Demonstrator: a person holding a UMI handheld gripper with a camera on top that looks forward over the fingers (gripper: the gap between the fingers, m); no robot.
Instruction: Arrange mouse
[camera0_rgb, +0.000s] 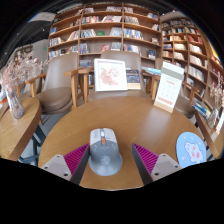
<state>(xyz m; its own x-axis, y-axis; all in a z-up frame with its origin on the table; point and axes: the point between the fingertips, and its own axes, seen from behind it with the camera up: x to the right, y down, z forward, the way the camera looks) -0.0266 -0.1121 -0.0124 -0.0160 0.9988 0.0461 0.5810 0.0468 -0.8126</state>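
A grey computer mouse (105, 152) with an orange scroll wheel lies on the round wooden table (125, 115), between my gripper's (111, 160) two fingers. The magenta pads (74, 157) stand apart at either side of the mouse, with a gap on each side. The gripper is open and the mouse rests on the table.
A blue round mat (192, 150) lies on the table beyond the right finger. A white standing sign (169, 88) and a framed card (110, 74) stand at the table's far side. Chairs (58, 88) and bookshelves (110, 30) are behind. A vase with flowers (18, 80) stands on a side table.
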